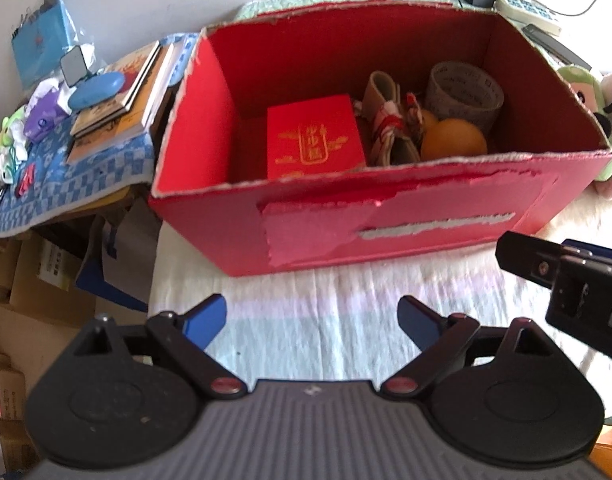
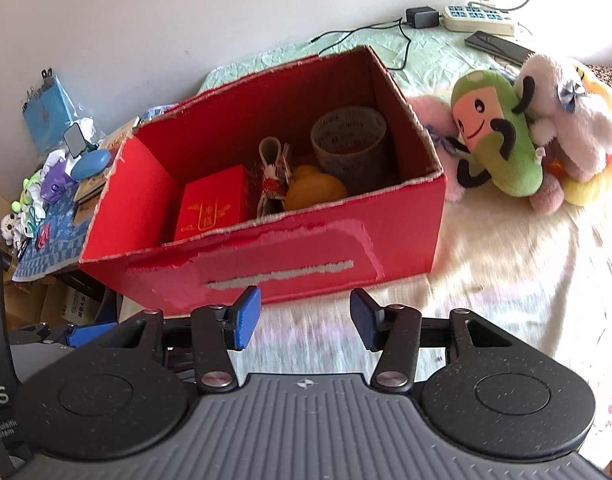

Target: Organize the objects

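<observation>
The left claw (image 1: pixel 311 322) is spread wide, with its two blue pads far apart and nothing between them. It hangs over a pale bed cover (image 1: pixel 345 292). The right claw (image 2: pixel 306 322) is also spread, a little less wide, and it is empty too; its two blue pads stand just before the near wall of the box.

Straight ahead of both claws stands one red cardboard box (image 2: pixel 306 264), open at the top, with torn edges and a torn strip on its near wall. Inside it I count one small red box with gold print (image 2: pixel 210 210) on the left side, then one bundle of red and white cloth (image 2: pixel 272 184) in the middle, then two orange balls (image 2: pixel 315 196) touching each other, and one roll of printed tape (image 2: pixel 347 144) in the far right corner, standing behind the balls.

To the right of the right claw, beyond the box, lie soft toys in a heap: one green toy (image 2: pixel 493 136) leans on one white toy (image 2: pixel 565 120), with pink and yellow plush under them. Further back there is one white power strip (image 2: pixel 477 18), one black charger (image 2: pixel 421 16) and one dark phone (image 2: pixel 497 46).

Far left of the left claw is a small table with a blue checked cloth (image 1: pixel 86 164). On it lie a stack of books (image 1: pixel 126 92) and one blue case (image 1: pixel 96 88) on top of them.
</observation>
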`<state>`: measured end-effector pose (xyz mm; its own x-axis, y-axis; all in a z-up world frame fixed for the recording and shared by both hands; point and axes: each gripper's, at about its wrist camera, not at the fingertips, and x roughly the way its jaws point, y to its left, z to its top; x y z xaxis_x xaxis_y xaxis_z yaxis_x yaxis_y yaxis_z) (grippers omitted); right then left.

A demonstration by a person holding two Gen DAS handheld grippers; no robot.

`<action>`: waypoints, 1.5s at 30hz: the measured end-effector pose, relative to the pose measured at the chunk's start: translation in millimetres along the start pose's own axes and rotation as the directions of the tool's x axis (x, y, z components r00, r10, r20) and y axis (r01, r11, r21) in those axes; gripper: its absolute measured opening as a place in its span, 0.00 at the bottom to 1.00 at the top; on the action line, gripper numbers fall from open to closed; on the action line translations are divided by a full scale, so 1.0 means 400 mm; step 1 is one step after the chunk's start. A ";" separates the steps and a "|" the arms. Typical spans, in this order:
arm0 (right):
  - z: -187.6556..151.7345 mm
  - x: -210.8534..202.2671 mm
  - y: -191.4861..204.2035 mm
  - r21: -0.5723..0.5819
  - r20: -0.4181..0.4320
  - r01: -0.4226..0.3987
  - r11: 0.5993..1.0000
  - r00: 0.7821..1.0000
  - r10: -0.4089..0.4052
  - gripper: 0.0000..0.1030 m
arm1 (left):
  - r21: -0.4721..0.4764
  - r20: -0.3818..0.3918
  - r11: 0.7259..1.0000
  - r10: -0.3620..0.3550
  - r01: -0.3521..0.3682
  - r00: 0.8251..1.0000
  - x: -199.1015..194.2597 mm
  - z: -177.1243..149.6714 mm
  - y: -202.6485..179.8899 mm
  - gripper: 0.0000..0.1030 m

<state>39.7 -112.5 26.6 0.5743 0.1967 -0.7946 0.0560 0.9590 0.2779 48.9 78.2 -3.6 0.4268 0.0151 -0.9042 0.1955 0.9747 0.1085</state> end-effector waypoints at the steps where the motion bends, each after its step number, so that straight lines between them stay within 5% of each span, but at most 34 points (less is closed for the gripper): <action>1: -0.003 0.001 0.001 -0.002 -0.005 0.001 1.000 1.000 -0.001 0.51 | 0.002 -0.006 1.000 -0.001 0.001 1.000 0.002 -0.002 -0.001 0.90; 13: -0.002 -0.018 0.017 -0.036 -0.024 0.003 0.999 1.000 -0.004 0.51 | 0.014 -0.027 1.000 -0.019 0.019 0.999 -0.017 -0.006 -0.008 0.92; 31: 0.083 -0.099 0.020 -0.034 0.110 -0.007 0.999 0.994 0.010 0.56 | 0.043 0.120 0.999 -0.015 0.010 0.993 -0.120 0.093 -0.022 0.93; 45: 0.152 -0.095 0.026 -0.047 0.198 0.028 0.999 0.980 -0.018 0.56 | 0.022 0.187 0.999 0.042 -0.047 0.981 -0.111 0.187 -0.014 0.95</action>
<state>67.9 -122.6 92.5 0.7238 0.1351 -0.6767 0.0337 0.9725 0.2303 95.0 55.5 66.9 0.5924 0.0141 -0.8055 0.1945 0.9678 0.1600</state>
